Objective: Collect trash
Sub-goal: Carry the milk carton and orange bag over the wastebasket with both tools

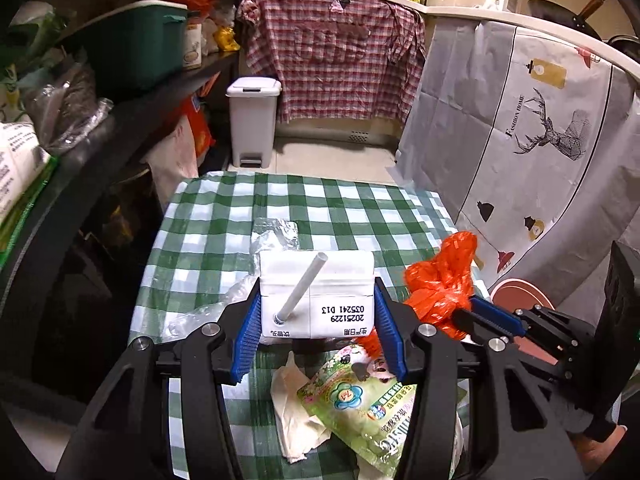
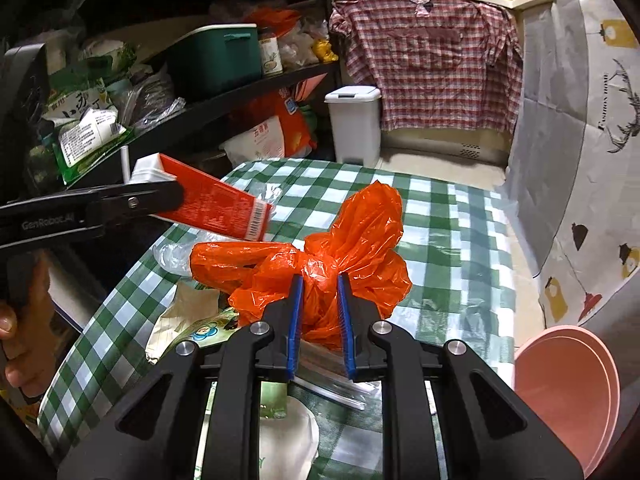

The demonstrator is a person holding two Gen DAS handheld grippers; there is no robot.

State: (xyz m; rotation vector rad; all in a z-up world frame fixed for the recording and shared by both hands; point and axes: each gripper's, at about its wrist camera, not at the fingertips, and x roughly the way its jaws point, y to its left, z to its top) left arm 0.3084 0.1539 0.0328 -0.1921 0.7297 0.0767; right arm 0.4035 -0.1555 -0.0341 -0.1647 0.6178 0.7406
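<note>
Here, left tongs [image 1: 318, 312] clamp a straw-topped carton [image 1: 316, 292]; right tongs [image 2: 320, 320] pinch an orange bag [image 2: 344, 240].

A green-and-white checked tablecloth [image 1: 360, 204] covers the table; a red plaid shirt [image 2: 432, 60] hangs from the counter edge behind it; a dark shelf holds a green storage box [image 1: 136, 48] and packaged food; a grey deer-print sheet [image 1: 520, 140] drapes at right; pink basins [image 2: 568, 392] sit below it
</note>
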